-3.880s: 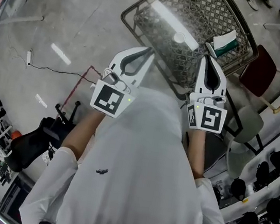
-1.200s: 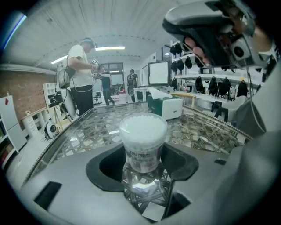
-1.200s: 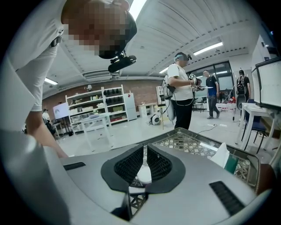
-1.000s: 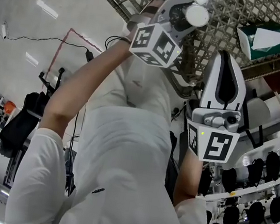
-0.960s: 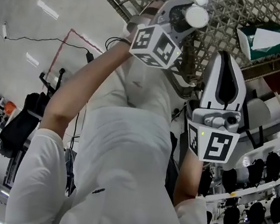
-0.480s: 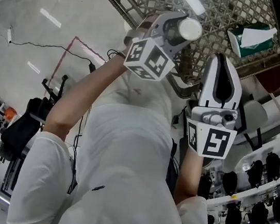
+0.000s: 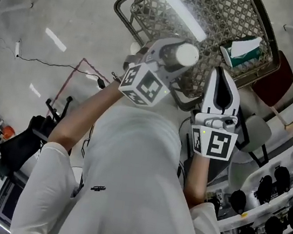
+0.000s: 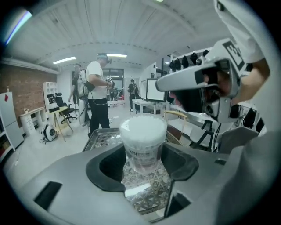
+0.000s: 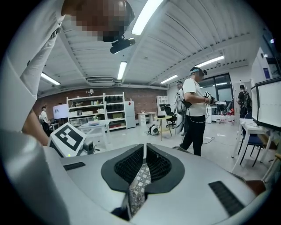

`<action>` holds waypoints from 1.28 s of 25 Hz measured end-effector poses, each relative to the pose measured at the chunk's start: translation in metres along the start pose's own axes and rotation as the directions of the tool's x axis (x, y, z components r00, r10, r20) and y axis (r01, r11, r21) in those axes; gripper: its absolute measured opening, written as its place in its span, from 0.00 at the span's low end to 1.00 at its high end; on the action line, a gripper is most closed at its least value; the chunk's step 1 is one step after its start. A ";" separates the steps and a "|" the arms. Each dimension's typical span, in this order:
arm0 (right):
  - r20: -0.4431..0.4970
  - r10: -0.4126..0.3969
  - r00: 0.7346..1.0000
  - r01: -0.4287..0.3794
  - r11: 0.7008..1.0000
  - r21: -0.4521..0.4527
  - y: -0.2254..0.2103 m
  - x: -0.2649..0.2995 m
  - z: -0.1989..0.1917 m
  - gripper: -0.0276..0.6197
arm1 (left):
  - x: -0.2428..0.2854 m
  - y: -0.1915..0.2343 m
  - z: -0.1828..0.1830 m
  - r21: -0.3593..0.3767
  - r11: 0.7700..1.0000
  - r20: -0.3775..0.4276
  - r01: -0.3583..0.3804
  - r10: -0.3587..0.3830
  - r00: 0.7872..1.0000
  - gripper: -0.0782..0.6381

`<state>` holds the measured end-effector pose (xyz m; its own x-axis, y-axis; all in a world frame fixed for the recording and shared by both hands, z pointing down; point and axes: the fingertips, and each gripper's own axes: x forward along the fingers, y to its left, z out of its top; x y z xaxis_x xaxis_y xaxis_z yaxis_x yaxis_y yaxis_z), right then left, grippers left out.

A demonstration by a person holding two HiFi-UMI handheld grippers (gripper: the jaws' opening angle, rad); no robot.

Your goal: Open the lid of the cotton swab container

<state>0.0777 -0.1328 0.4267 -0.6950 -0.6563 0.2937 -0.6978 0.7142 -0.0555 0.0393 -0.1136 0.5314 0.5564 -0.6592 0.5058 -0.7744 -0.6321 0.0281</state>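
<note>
White plastic fills the middle of the head view: the left gripper (image 7: 165, 62) is raised over the near edge of a wire mesh tray (image 7: 152, 3), closed on the cotton swab container (image 7: 184, 54), whose round pale top faces the camera. The right gripper (image 7: 220, 74) hangs just to the right of it, apart from the container, with its jaws pressed together and nothing in them. A green tissue pack (image 7: 243, 48) lies in the tray's far right corner, and a dark red chair (image 7: 272, 78) stands right of the tray.

Looking along the left gripper (image 8: 142, 157), its two dark jaws stand part-way apart and press on the left and right sides of the cotton swab container (image 8: 142, 143), low on its clear body. The container is upright and held clear of the wire mesh tray (image 8: 147, 193) below it, and the lid (image 8: 143, 125) is on. The right gripper (image 8: 193, 83) shows at the upper right, beyond the container and not touching it. A person in a white shirt (image 8: 97, 83) stands far off to the left.

Along the right gripper (image 9: 144, 151), the ribbed jaws meet at the tips and hold nothing; only a sliver of mesh shows through the slit behind them. The left gripper's marker cube (image 9: 66, 138) sits near on the left.
</note>
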 end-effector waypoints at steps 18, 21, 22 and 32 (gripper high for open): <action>0.111 0.080 0.991 -0.095 0.987 0.133 0.015 -0.038 0.094 0.05 | -0.116 -0.013 0.121 -0.023 0.996 0.010 -0.081 0.081 0.997 0.45; 0.134 0.092 0.987 -0.108 0.987 0.118 0.022 -0.047 0.107 0.05 | -0.126 -0.015 0.130 -0.022 0.996 0.017 -0.091 0.091 0.996 0.45; 0.138 0.098 0.986 -0.114 0.987 0.111 0.024 -0.050 0.110 0.05 | -0.129 -0.015 0.132 -0.021 0.995 0.018 -0.094 0.094 0.995 0.45; 0.107 0.260 0.960 -0.260 0.966 -0.018 0.056 -0.057 0.118 0.22 | -0.134 -0.018 0.131 -0.015 0.997 -0.014 -0.073 0.072 0.997 0.45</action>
<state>0.0585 -0.0842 0.2941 -0.8670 -0.4702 0.1649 -0.4902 0.8643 -0.1128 0.0184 -0.0668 0.3500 0.4948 -0.6976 0.5182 -0.8172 -0.5763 0.0045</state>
